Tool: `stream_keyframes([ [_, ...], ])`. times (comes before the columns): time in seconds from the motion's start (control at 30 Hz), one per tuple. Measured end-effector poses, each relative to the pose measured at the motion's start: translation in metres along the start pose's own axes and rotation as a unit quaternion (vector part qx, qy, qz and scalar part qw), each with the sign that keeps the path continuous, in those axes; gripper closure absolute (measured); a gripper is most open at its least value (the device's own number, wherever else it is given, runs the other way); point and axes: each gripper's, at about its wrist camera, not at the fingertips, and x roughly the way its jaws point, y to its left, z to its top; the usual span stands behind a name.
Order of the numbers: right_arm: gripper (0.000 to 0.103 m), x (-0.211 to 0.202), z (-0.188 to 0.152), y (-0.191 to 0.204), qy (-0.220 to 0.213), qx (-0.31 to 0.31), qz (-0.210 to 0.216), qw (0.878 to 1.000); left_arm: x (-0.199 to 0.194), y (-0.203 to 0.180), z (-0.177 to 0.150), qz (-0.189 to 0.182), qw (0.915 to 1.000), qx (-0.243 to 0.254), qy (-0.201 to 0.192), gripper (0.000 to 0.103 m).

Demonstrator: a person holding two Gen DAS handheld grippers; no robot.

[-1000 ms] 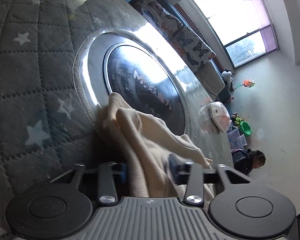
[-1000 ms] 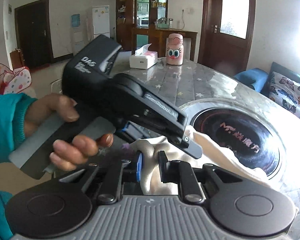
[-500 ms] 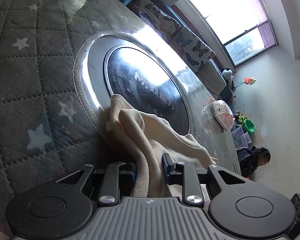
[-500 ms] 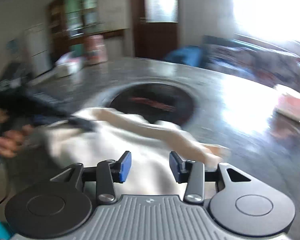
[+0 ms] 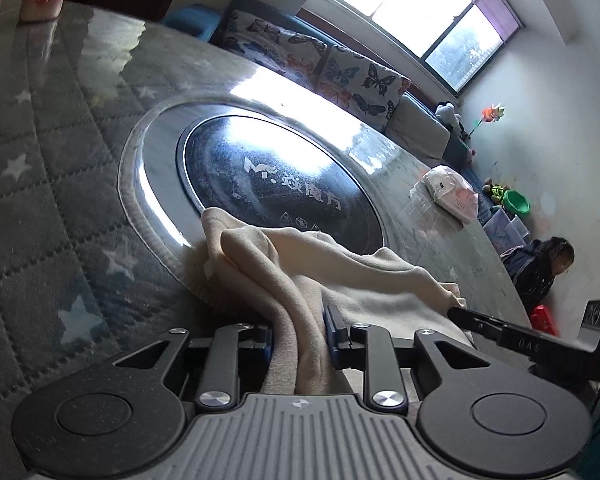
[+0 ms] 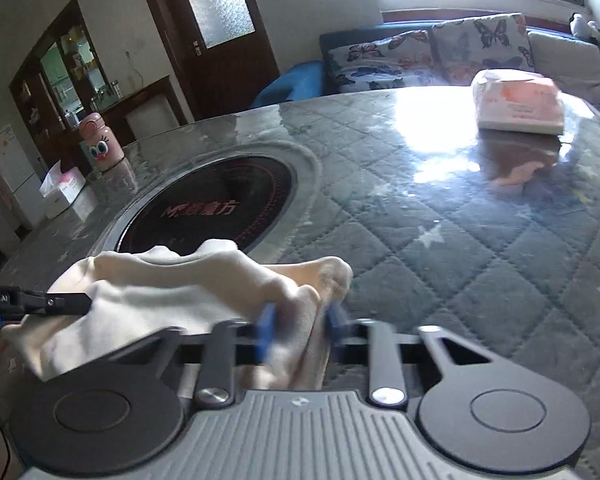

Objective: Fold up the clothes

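Left wrist: left gripper (image 5: 298, 338) clamps cloth (image 5: 340, 276) near hob (image 5: 280, 184). Right gripper (image 6: 298, 330) pinches cloth's right end.

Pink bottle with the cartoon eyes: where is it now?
In the right wrist view the pink bottle stands at the table's far left edge, beyond the round cooktop and beside the tissue box.

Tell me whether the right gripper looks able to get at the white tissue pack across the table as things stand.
Probably not yet: the right gripper is shut on the cream garment, so its fingers are occupied. The table toward the tissue pack looks unobstructed.
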Motion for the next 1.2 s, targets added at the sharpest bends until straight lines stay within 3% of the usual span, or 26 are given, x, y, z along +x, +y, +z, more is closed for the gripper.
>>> stream_keyframes([
  [0.3, 0.093, -0.018, 0.028, 0.041, -0.038, -0.062, 0.015, 0.997, -0.033, -0.004, 0.002, 0.009, 0.9984, 0.039, -0.041, 0.086],
  [0.5, 0.094, -0.013, 0.055, 0.089, -0.054, -0.116, 0.045, 0.991, -0.071, 0.013, 0.014, 0.026, 0.9953, 0.031, -0.088, 0.086],
  [0.6, 0.102, -0.007, 0.070, 0.114, -0.065, -0.140, 0.064, 0.986, -0.095, 0.026, 0.022, 0.043, 0.9923, 0.027, -0.113, 0.086],
  [0.8, 0.102, 0.019, 0.097, 0.160, -0.063, -0.162, 0.088, 0.981, -0.133, 0.059, 0.030, 0.077, 0.9863, 0.005, -0.146, 0.087],
  [0.93, 0.091, 0.040, 0.094, 0.180, -0.030, -0.172, 0.098, 0.980, -0.143, 0.087, 0.021, 0.097, 0.9845, -0.024, -0.144, 0.087],
  [1.03, 0.066, 0.058, 0.084, 0.185, 0.001, -0.172, 0.101, 0.980, -0.147, 0.107, 0.013, 0.105, 0.9838, -0.048, -0.138, 0.087],
  [1.2, 0.063, 0.087, 0.068, 0.189, 0.047, -0.164, 0.108, 0.979, -0.148, 0.121, 0.005, 0.104, 0.9840, -0.062, -0.130, 0.087],
])
